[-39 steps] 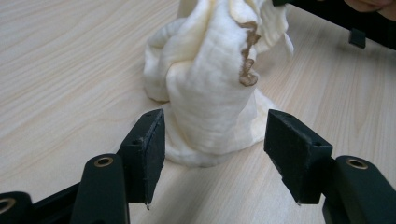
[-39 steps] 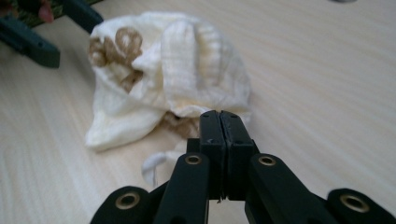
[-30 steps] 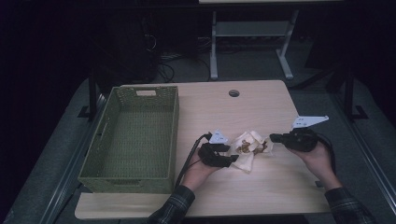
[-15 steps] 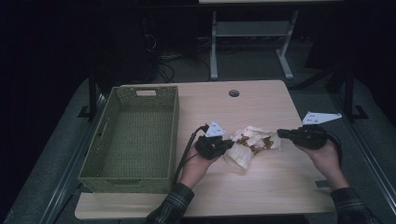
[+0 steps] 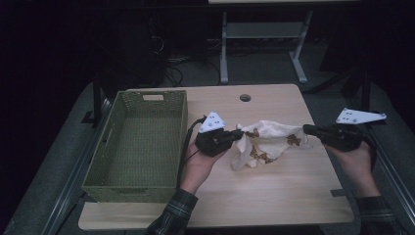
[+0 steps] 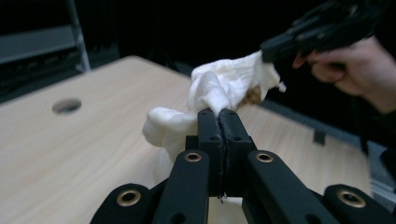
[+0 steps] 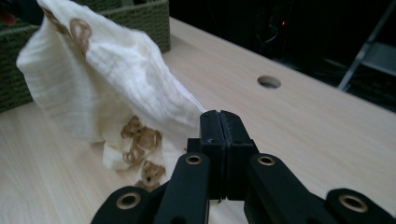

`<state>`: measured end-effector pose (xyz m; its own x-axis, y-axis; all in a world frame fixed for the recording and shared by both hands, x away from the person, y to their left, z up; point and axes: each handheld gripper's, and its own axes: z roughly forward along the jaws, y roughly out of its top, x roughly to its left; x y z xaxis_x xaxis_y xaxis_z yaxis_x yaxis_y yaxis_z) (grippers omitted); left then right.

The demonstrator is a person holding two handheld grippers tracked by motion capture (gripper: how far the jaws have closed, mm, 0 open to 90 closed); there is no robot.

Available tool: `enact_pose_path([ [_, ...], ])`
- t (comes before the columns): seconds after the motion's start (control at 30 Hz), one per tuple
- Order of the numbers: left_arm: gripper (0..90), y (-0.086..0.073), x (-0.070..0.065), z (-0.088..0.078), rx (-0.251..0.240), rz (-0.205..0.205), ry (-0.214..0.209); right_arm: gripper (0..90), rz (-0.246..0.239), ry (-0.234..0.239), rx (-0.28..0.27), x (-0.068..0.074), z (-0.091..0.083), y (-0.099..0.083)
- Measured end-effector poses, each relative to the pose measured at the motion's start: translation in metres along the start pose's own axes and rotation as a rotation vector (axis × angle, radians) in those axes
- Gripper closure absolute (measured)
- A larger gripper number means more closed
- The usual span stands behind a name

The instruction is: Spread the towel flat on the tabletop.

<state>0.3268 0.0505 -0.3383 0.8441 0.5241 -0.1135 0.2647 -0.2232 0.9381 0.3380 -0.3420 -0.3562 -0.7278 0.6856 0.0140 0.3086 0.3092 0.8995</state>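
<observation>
Pale woodgrain table (image 5: pixel 274 186), crinkled cream bear-print cloth (image 5: pixel 266 139), woven green basket (image 5: pixel 139 142)

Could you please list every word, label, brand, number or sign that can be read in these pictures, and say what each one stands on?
None: no readable text anywhere.
The cloth carries only brown bear pictures, no letters.
The basket, the table, and the left gripper and right gripper bear no label or brand that shows.
</observation>
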Motion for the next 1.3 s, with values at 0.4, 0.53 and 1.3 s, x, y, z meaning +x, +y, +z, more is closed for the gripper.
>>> enact_pose_path([
  [0.4,88.5,0.003,0.019,0.007,0.039,-0.006,0.082,89.0,0.003,-0.012,0.016,-0.010,0.020,0.006],
  [0.53,88.5,-0.005,0.028,0.019,0.087,0.002,0.167,89.0,0.020,-0.009,0.044,-0.019,0.039,0.002],
  [1.3,59.4,-0.049,0.053,0.061,0.275,-0.080,0.278,67.3,0.090,0.053,0.153,-0.035,0.109,-0.020],
])
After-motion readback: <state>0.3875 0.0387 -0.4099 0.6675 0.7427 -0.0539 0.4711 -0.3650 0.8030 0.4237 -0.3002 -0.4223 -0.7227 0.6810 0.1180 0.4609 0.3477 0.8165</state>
